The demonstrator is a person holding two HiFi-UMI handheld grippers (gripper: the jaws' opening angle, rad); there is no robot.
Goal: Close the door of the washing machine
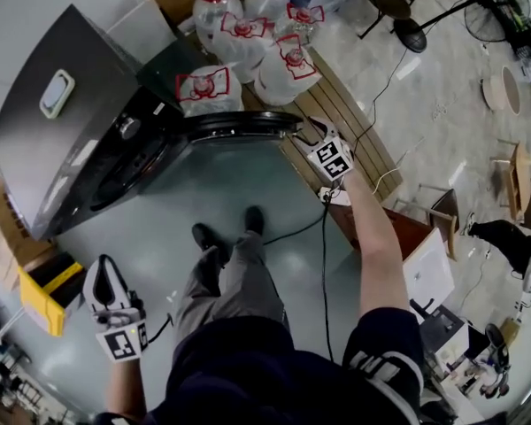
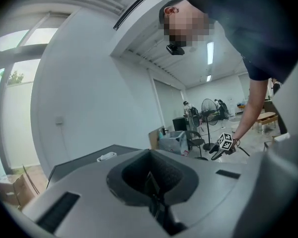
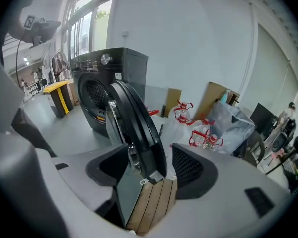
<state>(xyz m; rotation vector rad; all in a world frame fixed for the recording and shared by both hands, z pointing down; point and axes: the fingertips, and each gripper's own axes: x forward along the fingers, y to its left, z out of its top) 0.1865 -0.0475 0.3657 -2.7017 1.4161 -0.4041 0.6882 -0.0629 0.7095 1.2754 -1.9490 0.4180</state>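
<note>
The washing machine, a dark grey front-loader, stood on the pale floor at the upper left of the head view, and its round door hung wide open, swung out to the right, edge-on to the camera. The person stood in front of it with the right arm stretched out to the door's free edge.

The right gripper was at that edge. In the right gripper view its jaws stood wide apart with the door's rim and latch between them; the rim lay close to the left jaw, with a clear gap to the right one, so the door was straddled, not clamped. Past the door in that view were the machine's drum opening and control panel.

The left gripper hung low at the person's left side, well apart from the machine. In the left gripper view its jaws were together with nothing between them.

Behind the open door a cluster of clear water jugs with red tape at their necks stood by the wall, and wooden planks lay under and beside the door's outer edge. A yellow box-like thing stood on the floor near the left gripper
</note>
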